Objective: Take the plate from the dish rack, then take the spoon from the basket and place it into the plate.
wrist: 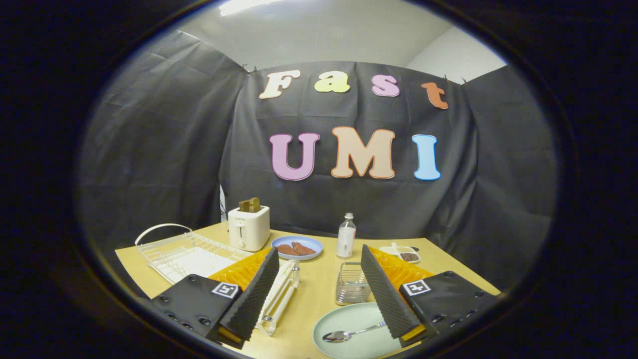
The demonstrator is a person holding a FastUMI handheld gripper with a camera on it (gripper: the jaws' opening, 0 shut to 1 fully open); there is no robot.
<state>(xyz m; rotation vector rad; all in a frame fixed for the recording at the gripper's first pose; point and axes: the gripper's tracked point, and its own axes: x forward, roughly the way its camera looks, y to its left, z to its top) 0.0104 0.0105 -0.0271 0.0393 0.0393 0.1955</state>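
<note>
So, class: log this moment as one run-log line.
claw: open, holding nothing | spoon: lying in plate | plate: on table, near wire basket | dish rack: no plate

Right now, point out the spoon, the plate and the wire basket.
spoon [344,335]: gripper view, on its bowl, lying in the plate.
plate [349,318]: gripper view, on its bare inner surface.
wire basket [350,284]: gripper view, on its front wall, between the open jaws.

- Even, soft light from a ceiling lamp [244,6] overhead — shadows faint on the table [319,294].
- Fisheye bending grows toward the rim — edges darken, slightly blurred.
</note>
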